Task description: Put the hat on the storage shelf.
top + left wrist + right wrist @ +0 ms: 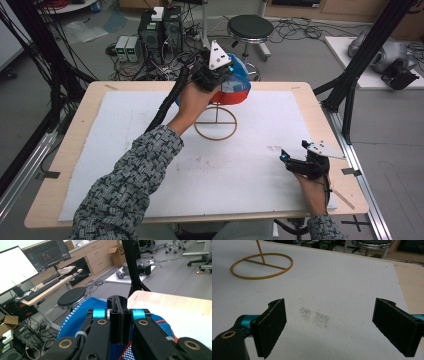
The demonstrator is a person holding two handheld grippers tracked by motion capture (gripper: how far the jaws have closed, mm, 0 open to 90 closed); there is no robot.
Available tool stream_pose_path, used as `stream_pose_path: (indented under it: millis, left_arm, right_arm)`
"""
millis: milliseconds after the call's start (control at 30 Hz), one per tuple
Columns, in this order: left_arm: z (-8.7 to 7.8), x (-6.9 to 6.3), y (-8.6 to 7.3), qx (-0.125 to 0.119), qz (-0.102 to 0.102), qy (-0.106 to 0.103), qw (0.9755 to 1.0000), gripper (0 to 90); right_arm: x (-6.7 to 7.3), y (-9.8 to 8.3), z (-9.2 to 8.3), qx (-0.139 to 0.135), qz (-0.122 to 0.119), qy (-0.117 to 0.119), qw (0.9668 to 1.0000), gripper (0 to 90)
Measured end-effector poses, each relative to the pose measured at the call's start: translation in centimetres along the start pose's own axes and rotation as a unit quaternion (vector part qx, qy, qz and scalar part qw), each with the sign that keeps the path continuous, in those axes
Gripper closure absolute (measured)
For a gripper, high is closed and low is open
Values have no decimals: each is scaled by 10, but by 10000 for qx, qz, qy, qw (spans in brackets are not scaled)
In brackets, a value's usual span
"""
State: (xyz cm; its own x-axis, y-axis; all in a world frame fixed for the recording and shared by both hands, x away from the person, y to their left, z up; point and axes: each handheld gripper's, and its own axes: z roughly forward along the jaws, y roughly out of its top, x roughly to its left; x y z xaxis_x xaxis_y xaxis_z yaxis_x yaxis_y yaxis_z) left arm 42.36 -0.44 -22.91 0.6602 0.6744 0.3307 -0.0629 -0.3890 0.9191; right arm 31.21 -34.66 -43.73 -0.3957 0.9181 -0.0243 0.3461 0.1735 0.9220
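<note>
Listing what we find on the table (70, 165) at this moment: one blue, red and white cap (239, 85), fabric with mesh panels, held up above the gold wire stand (216, 121) near the far edge of the white mat (225, 180); one left gripper (216, 75), raised over that stand, its jaws pressed fully together in the left gripper view with the cap's blue cloth (75, 317) bunched close beneath and around them; whether a fold is actually pinched between the pads we cannot tell, though the cap hangs from that spot and we judge it held. One right gripper (329, 327), resting low near the right edge of the mat, jaws spread wide with nothing between them, well apart from the stand. One ring base with upright stem, thin wire, standing free on the mat. Handling notes, as we judge them: the cap is light and soft, collapses under its own weight, and will not slip readily from rubber pads; the mesh could snag on the stem's tip. We would take hold at the crown or rear panel, where cloth gathers thickly, not at the stiffer brim, and lower it centred so the light stand does not tip.
</note>
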Motion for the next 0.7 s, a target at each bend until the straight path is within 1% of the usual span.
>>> stream_pose_path:
  millis: [167, 267, 333, 400, 467, 600, 633, 700]
  left_arm:
    - [1, -1, 2, -32, -3, 9, 10000, 896]
    - [1, 2, 5, -192, -125, -24, 9997, 896]
    - [3, 1, 7, -218, -122, -41, 9997, 896]
    - [4, 0, 8, -241, -135, -88, 9996, 896]
    - [5, -2, 9, -270, -108, -160, 9994, 896]
    - [3, -6, 11, -339, -45, -283, 9990, 896]
    - [2, -7, 11, -313, -7, -291, 9991, 896]
    - [3, -8, 10, -175, 25, -301, 9994, 896]
  right_arm:
    - [0, 0, 1, 12, 27, 5, 10000, 111]
    - [0, 0, 1, 13, 9, 7, 10000, 111]
    - [0, 0, 1, 8, 7, 6, 10000, 111]
    - [0, 0, 1, 6, -4, 8, 10000, 111]
    - [0, 0, 1, 24, 29, 6, 10000, 111]
    - [0, 0, 1, 24, 17, 6, 10000, 111]
    - [0, 0, 1, 25, 13, 6, 10000, 111]
    - [0, 0, 1, 21, 25, 8, 10000, 111]
